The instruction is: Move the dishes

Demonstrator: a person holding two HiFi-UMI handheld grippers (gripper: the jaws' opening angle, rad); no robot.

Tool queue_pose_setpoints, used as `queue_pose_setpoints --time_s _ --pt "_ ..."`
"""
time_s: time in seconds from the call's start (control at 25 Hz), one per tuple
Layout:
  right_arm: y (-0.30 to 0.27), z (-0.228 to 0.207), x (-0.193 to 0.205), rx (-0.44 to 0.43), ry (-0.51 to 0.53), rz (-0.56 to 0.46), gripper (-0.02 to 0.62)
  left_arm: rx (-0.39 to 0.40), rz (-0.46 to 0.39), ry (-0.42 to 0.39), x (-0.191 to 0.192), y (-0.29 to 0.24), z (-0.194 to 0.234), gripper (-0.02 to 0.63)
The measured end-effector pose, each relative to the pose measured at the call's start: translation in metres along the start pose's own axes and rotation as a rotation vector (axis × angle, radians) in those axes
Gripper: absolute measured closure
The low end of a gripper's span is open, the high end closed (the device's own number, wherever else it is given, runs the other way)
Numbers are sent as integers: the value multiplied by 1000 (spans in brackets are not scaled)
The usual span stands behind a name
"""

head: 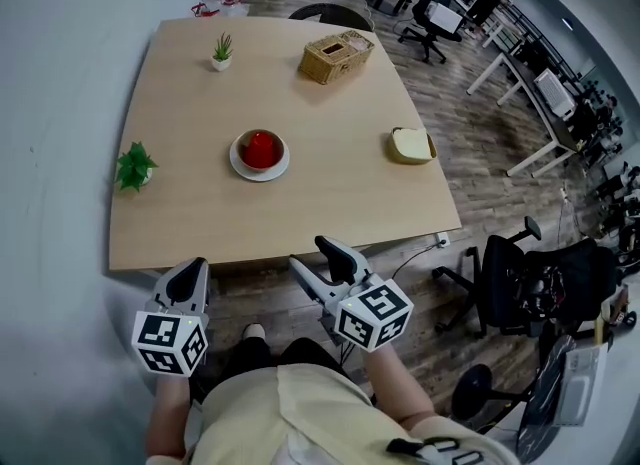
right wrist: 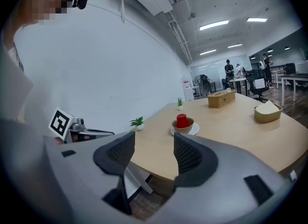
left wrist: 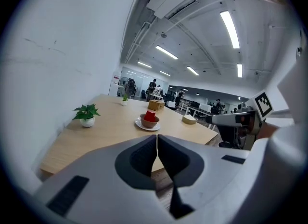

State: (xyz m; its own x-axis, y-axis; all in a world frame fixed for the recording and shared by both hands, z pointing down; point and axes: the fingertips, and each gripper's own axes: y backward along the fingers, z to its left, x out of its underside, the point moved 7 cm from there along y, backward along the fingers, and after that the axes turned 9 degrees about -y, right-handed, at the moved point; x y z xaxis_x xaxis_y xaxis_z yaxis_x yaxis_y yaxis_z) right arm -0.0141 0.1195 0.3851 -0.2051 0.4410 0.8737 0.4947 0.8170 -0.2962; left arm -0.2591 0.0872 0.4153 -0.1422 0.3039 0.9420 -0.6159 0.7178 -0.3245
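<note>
Surface: pale wood table [head: 330, 203], squarish with rounded corners, its left side close against a plain white wall [head: 70, 103]. Floor [head: 470, 143] is dark wood planking.

On the table:
- white saucer [head: 259, 168] near the middle, a little left of centre, carrying a brown bowl [left wrist: 148, 122] with a red cup [head: 261, 148] set in it (the cup looks upside down in both gripper views)
- pale dish [head: 411, 145] near the right edge, well apart from the saucer, with something whitish in it (contents not identifiable)
- wicker box [head: 337, 56] toward the far side
- small potted plant [head: 222, 51] at the far left, and a second, leafier plant [head: 134, 166] at the left edge, nearer

Room: open office with rows of desks and black chairs to the right and behind. One black office chair [head: 520, 283] stands just off the table's near right corner. Ceiling strip lights are lit. A few people are visible in the distance.

Tongs: left gripper [head: 190, 273] has its jaws closed flat together with nothing between them. Right gripper [head: 312, 256] has its jaws standing wide apart and empty (table and saucer show through the gap). Both grippers hang over the floor just short of the table's near edge, touching none of the dishes.
</note>
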Motion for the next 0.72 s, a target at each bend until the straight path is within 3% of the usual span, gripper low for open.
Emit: queue_pose_setpoints --time_s 0.48,0.72 --pt "-46 -25 -16 14 25 50 341 -17 -14 29 -3 -30 20 589" --pt "-80 -51 -32 -4 64 69 341 -73 4 32 -6 -47 26 589"
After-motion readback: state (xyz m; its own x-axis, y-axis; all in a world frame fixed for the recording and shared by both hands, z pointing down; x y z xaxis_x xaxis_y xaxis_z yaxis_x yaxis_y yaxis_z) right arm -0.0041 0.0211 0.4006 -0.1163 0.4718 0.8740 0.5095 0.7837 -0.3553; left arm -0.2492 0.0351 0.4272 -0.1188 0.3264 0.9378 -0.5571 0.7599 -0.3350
